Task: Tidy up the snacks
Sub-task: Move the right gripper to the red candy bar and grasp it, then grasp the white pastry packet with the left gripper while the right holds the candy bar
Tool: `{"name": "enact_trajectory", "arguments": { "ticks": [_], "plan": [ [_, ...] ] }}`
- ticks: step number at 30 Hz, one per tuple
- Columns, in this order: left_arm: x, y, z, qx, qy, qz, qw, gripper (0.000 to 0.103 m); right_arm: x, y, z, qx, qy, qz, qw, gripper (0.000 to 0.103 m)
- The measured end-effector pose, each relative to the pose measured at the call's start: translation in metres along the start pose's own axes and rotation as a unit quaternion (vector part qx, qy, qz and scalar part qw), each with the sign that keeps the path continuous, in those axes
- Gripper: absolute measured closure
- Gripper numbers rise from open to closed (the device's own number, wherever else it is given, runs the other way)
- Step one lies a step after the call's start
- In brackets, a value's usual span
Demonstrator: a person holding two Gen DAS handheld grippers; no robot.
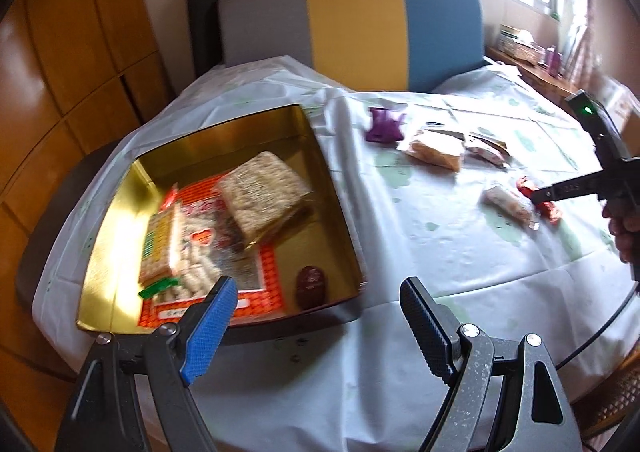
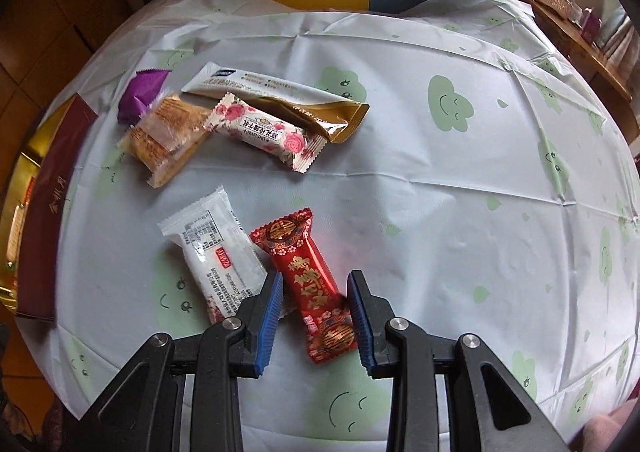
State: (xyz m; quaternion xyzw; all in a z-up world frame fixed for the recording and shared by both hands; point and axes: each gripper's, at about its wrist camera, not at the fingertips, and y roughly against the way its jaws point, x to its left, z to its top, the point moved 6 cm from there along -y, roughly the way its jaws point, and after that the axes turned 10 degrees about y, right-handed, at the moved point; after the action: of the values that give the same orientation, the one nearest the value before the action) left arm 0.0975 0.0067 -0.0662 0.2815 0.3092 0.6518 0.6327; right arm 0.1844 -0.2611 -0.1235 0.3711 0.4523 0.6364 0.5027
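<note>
A gold-lined tin box (image 1: 344,208) on the table holds a cracker pack (image 1: 262,194) that is blurred and tilted, a biscuit pack (image 1: 162,248), an orange-bordered bag (image 1: 224,252) and a dark red candy (image 1: 311,286). My left gripper (image 1: 318,316) is open and empty near the box's front corner. My right gripper (image 2: 314,306) is open, with its jaws either side of a red candy packet (image 2: 308,280) lying on the cloth. A white packet (image 2: 216,244) lies just left of it. Farther off lie a rose-print packet (image 2: 264,134), a gold-and-white bar (image 2: 276,94), a clear biscuit pack (image 2: 166,134) and a purple packet (image 2: 140,94).
The table wears a pale cloth (image 2: 460,192) with green smiley prints. A grey, yellow and blue chair back (image 1: 352,24) stands behind the table. The box's dark red outer wall (image 2: 48,208) shows at the left of the right wrist view. A wooden cabinet (image 1: 60,72) is on the left.
</note>
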Motion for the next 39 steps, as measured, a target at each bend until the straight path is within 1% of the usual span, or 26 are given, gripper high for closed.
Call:
{"name": "enact_trajectory", "arguments": {
  "ticks": [1,5,12,19,21,23,27,32,39],
  "plan": [
    [-0.006,-0.001,0.001,0.002,-0.005,-0.006,1.0000,0.019,0.001,0.001,0.000,-0.002,0.006,-0.003,1.000,0.081],
    [-0.025,-0.007,0.005,0.010,-0.020,-0.020,0.9995,0.019,0.003,0.005,-0.001,0.000,0.023,-0.025,0.999,0.081],
    [-0.066,-0.029,0.013,0.041,-0.047,-0.044,0.9971,0.019,-0.020,0.005,-0.008,0.025,-0.021,-0.054,0.998,0.080],
    [-0.111,-0.061,0.022,0.096,-0.050,-0.077,0.9912,0.020,-0.027,0.003,-0.009,0.038,-0.030,-0.052,0.997,0.080],
    [-0.124,-0.071,0.026,0.109,-0.044,-0.084,0.9895,0.024,-0.030,0.003,-0.010,0.040,-0.035,-0.051,0.997,0.080],
    [-0.138,-0.081,0.030,0.131,-0.031,-0.096,0.9863,0.025,-0.033,0.001,-0.010,0.041,-0.039,-0.048,0.997,0.080],
    [-0.160,-0.102,0.036,0.157,-0.011,-0.104,0.9820,0.025,-0.042,-0.002,-0.009,0.043,-0.049,-0.046,0.997,0.080],
    [-0.183,-0.118,0.042,0.171,-0.007,-0.094,0.9808,0.025,-0.054,-0.001,-0.008,0.045,-0.067,-0.043,0.996,0.080],
    [-0.192,-0.136,0.049,0.200,0.034,-0.090,0.9750,0.024,-0.071,0.001,-0.006,0.043,-0.089,-0.036,0.994,0.080]
  ]
}}
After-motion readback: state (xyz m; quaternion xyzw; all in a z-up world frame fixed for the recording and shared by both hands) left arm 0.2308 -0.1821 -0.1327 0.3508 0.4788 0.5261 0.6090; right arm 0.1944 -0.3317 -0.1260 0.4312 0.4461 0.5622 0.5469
